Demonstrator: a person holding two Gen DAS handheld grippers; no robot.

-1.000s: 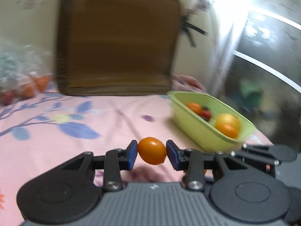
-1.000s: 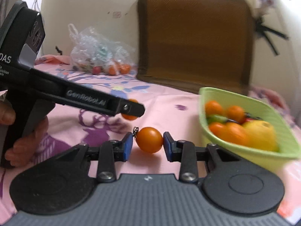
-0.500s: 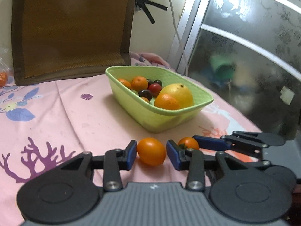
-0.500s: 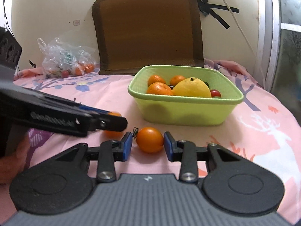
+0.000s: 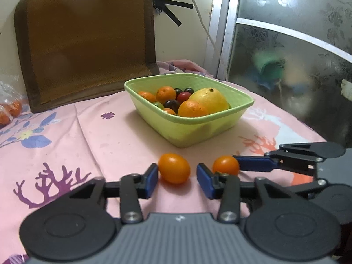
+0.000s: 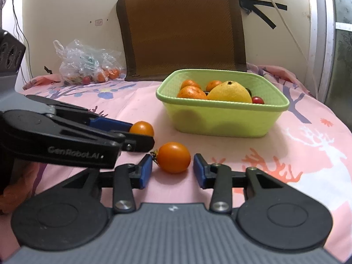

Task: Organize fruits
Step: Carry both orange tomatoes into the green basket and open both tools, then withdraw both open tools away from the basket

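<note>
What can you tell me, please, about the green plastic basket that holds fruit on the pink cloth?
The pale green plastic basket is a rounded rectangular tub with a rolled rim and finely textured inner walls. It stands upright on the pink patterned cloth, in front of a brown woven mat. It holds several oranges, one large yellow fruit and small red and dark fruits. Neither gripper touches it.

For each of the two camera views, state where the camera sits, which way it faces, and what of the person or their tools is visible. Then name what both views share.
Left wrist: rides the left tool, facing the light green plastic basket; right tool enters from the right.
Right wrist: rides the right tool, facing the same basket; left tool enters from the left.
Shared: basket, both small orange tomatoes, brown woven mat.
</note>
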